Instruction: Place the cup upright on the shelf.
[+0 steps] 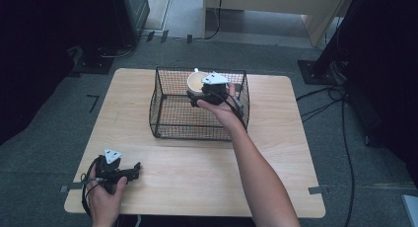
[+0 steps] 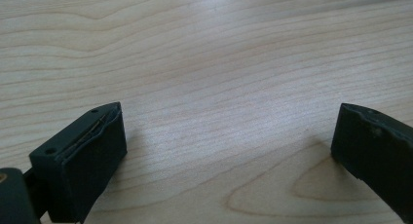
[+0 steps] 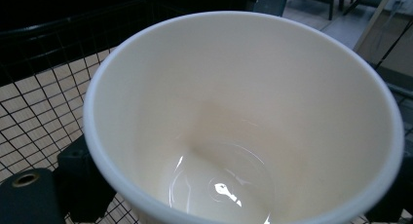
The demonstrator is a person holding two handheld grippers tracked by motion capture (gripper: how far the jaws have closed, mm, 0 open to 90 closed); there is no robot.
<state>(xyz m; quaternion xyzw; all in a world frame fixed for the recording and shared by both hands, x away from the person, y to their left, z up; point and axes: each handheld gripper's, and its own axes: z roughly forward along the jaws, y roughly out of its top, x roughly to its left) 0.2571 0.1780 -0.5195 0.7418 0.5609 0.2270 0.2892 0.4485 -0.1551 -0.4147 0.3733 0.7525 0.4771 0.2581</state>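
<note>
The right tongs (image 1: 207,91) pinch a cream paper cup (image 1: 196,82) and hold it over the far part of a black wire basket (image 1: 167,121), which stands on the far middle of the wooden surface (image 1: 276,148). In the right gripper view the cup (image 3: 243,121) sits between the two black jaws, upright and empty, with the basket mesh (image 3: 34,121) behind and below it; whether its base already touches the basket floor cannot be told. The left tongs (image 1: 133,169) rest at the near left corner of the surface, well apart from the basket, their jaws spread with nothing between them, as the left gripper view shows over bare wood (image 2: 219,87). Judging from this, the carry to the basket looks nearly done; what is left is lowering the cup fully, letting go and drawing the right tongs out.
</note>
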